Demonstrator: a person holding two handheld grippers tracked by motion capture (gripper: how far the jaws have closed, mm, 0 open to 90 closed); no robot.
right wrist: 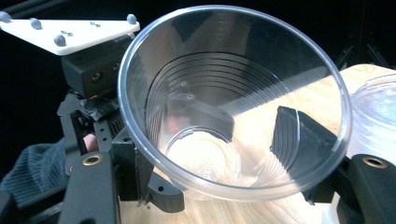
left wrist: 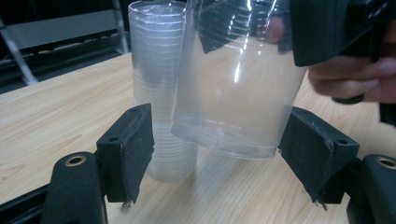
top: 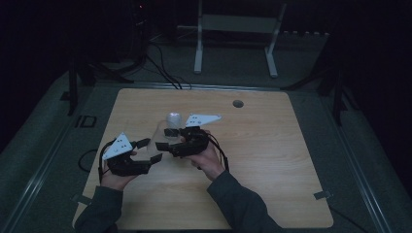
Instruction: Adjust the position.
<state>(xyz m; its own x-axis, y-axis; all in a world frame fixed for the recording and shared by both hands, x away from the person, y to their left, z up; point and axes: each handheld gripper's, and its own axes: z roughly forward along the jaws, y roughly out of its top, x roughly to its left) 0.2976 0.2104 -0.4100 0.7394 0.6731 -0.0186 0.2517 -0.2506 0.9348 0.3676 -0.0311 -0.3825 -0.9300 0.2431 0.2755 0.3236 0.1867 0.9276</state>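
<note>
So the right gripper point(top: 171, 140) is the one doing the holding here: its jaws are clamped on the rim end of a clear plastic cup point(top: 162, 137), one jaw inside the mouth and one outside the wall, as the right gripper view shows. The cup is up off the table, tipped so its long axis runs from the right gripper over toward the left one, base end pointing left.

The left gripper point(top: 148, 150) has its jaws spread apart, one either side of the cup's base. In the left gripper view there's a visible gap on both sides, so the pads aren't touching it. That's the relation that matters, I'd say: the cup's base sits right between the left jaws, so the left hand is nearest that end and the right has the rim.

Just behind the cup stands a stack of cups point(top: 173, 119), upright, near but apart from the held one.

All this is over a light wooden table point(top: 272, 160) with a small round hole point(top: 237, 103) near its far edge. The room is dim, with a white metal frame point(top: 236, 29) on the floor beyond.
</note>
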